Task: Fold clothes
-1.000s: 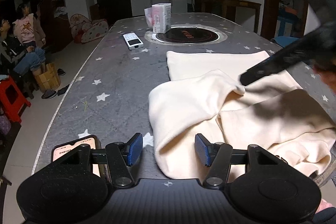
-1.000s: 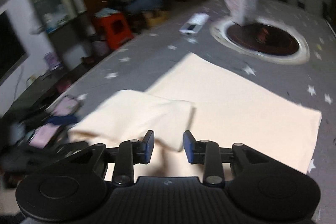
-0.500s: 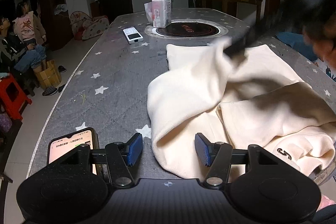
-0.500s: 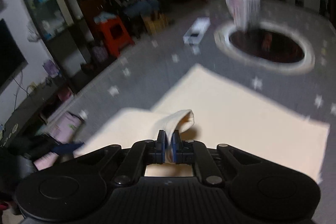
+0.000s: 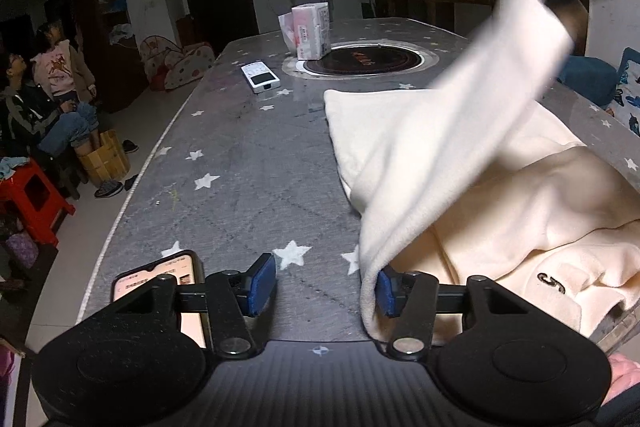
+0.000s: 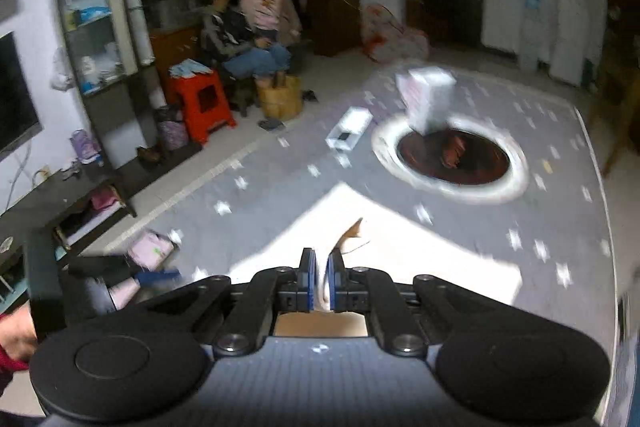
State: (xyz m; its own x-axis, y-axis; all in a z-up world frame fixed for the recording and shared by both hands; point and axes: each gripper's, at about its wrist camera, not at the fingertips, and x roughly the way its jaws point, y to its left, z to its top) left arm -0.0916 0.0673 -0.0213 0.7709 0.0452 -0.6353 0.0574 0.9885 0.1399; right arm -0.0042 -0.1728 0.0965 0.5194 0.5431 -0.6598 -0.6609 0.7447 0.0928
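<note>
The right gripper (image 6: 319,277) has its jaws clenched on a sleeve (image 5: 480,131) of the cream garment (image 5: 540,211), holding it above the table (image 5: 248,179). The left gripper (image 5: 325,285) has just been narrowing its jaws, which grasp nothing; the cloth's edge hangs against its right pad.

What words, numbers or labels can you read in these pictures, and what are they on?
"5": dark figure on the cream garment, near its front edge.
Phone screen: lines of text, too small to read.
Pink-and-white box: printing, too blurred to read.
White device: nothing legible.
Right wrist view: nothing readable.

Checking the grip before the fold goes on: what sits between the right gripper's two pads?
In the right wrist view, a pinched fold of the cream garment sits in the right gripper.
</note>
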